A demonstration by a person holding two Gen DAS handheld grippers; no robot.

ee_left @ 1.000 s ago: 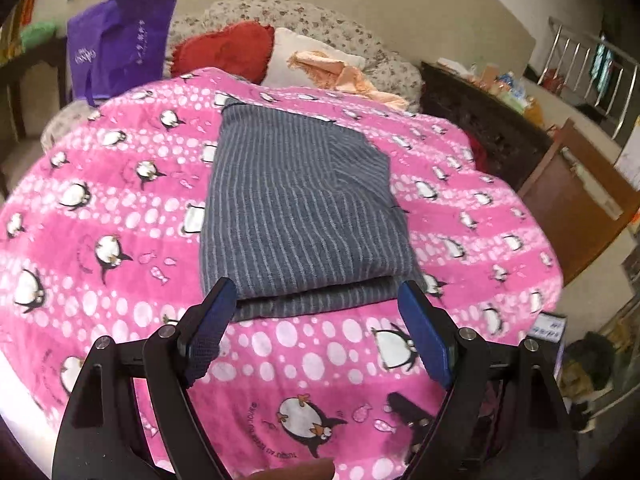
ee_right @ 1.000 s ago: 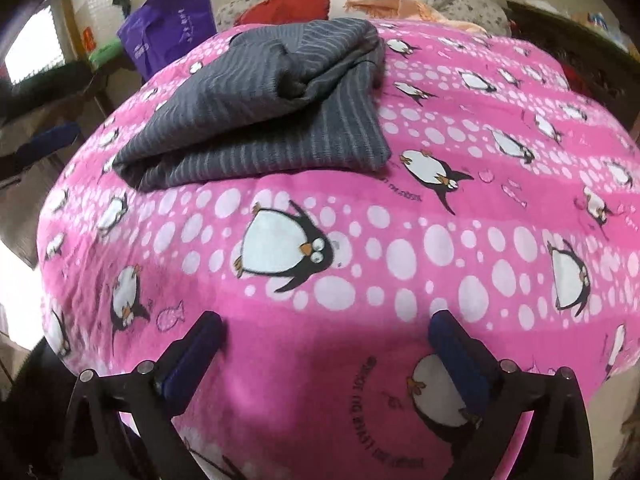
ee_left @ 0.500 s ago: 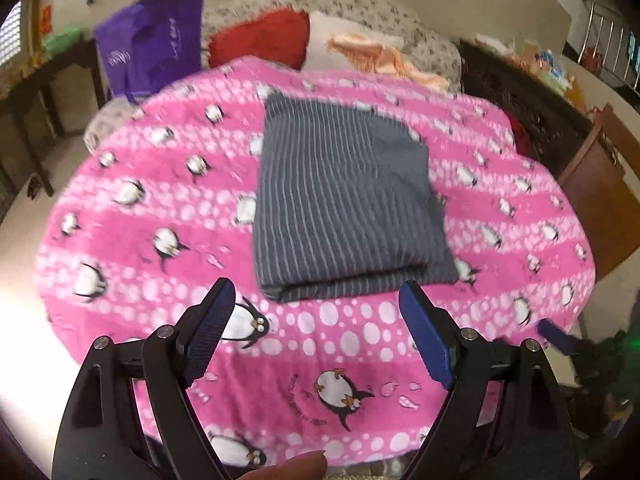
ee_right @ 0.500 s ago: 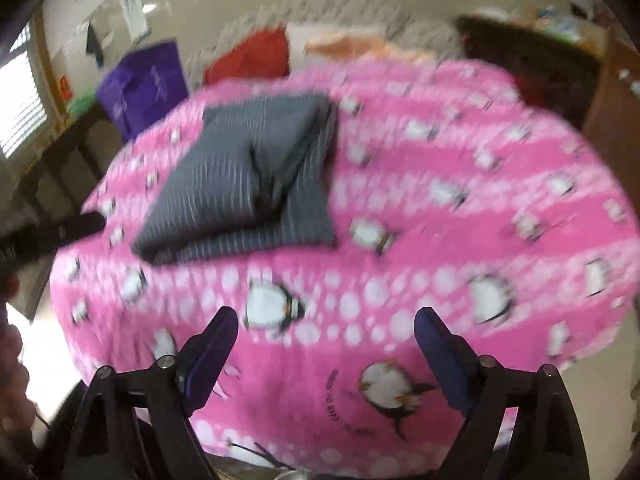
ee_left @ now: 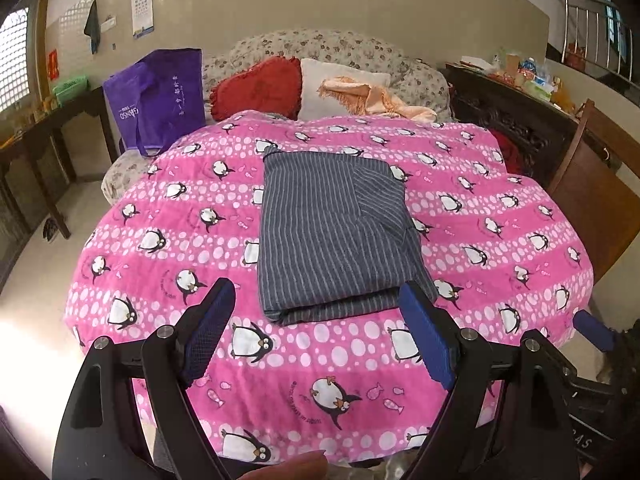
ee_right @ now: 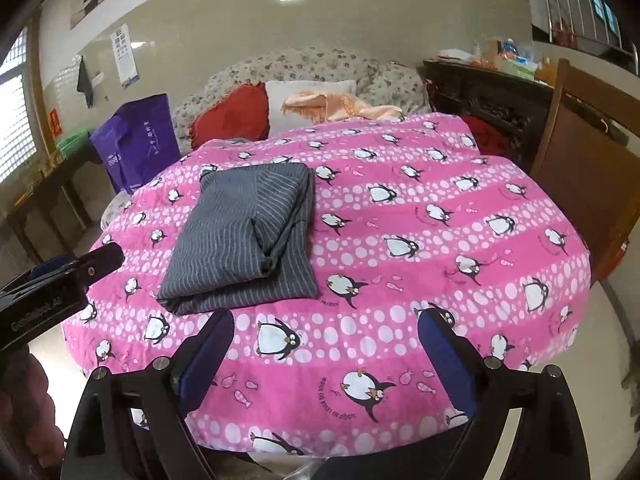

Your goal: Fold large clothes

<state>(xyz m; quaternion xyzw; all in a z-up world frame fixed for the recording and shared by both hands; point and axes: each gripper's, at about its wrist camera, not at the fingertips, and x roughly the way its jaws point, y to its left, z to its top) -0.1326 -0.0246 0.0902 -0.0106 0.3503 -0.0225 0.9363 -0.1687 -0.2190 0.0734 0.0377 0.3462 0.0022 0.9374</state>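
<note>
Folded striped garment (ee_left: 332,236) mid-desk on penguin blanket (ee_left: 200,184), L claw (ee_left: 320,320) & R claw (ee_right: 326,348) both released, clear of cloth

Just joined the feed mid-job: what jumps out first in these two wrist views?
The bright pink penguin-print blanket covering the table dominates both views. On its middle lies the folded grey striped garment, a neat rectangle. Nearest the cameras, the left gripper and right gripper hang open and empty at the blanket's near edge.
</note>
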